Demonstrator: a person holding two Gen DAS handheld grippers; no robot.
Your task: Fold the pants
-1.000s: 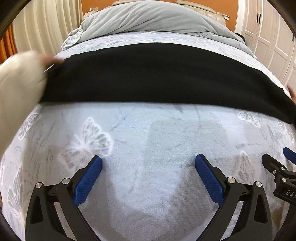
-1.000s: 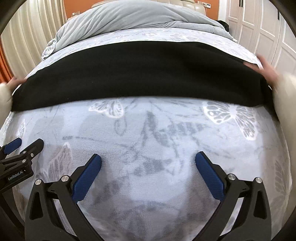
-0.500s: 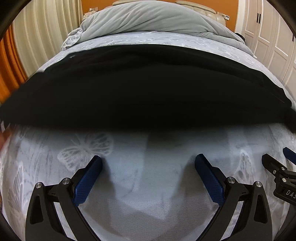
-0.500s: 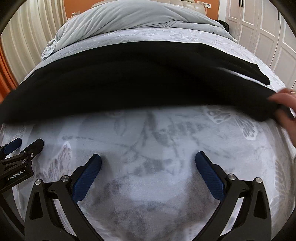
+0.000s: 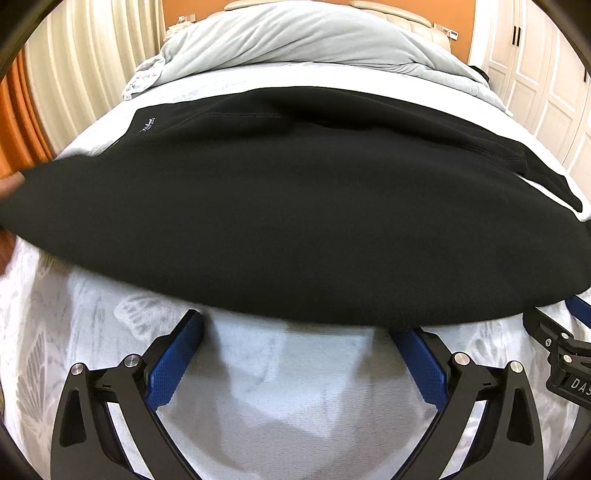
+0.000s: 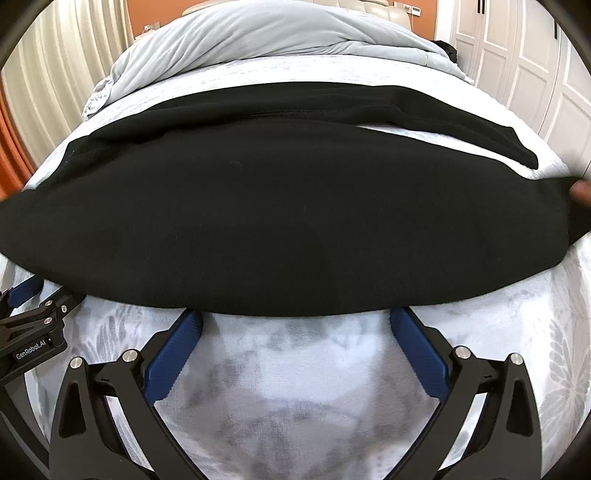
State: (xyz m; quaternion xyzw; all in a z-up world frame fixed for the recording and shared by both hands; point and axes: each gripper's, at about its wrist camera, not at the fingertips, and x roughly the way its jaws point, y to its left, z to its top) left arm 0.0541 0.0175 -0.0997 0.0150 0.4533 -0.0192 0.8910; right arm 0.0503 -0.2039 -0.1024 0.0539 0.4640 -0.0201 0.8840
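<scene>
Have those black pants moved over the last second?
Yes. The black fleece pants have been pulled toward the cameras: their near edge now overlaps the open blue-padded left gripper, away from the grey duvet.

A pale bedsheet point(image 5: 295, 398) printed with grey butterflies and leaves is covering the bed. At the far end a grey duvet point(image 5: 303, 37) is lying bunched in a heap. Cream curtains point(image 5: 74, 74) are hanging at the left beside an orange wall point(image 5: 192, 9); white panelled wardrobe doors point(image 6: 517, 48) are standing at the right
</scene>
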